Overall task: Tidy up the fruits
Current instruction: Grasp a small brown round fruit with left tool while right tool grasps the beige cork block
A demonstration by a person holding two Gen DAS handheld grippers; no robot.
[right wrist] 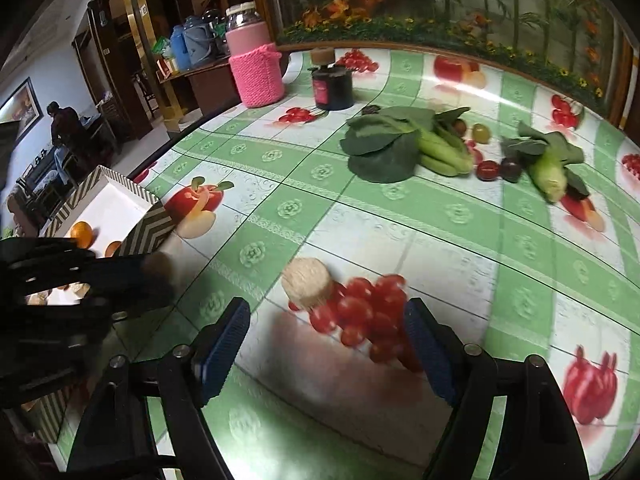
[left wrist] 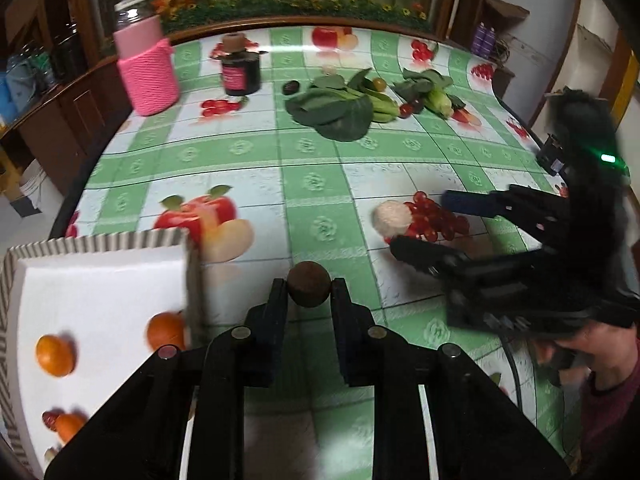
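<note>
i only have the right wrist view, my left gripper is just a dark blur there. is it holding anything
Observer: Yes. The left gripper is shut on a small round brown fruit, seen clearly in the left wrist view.
Operator: how near is it to the box
Observer: The white striped-rim cardboard box sits just left of that gripper; the fruit is still outside it, above the tablecloth.
Operator: whats in the box, i only see two oranges
Observer: Besides the two round oranges, a smaller orange piece with something red lies near the box's front edge.
</note>
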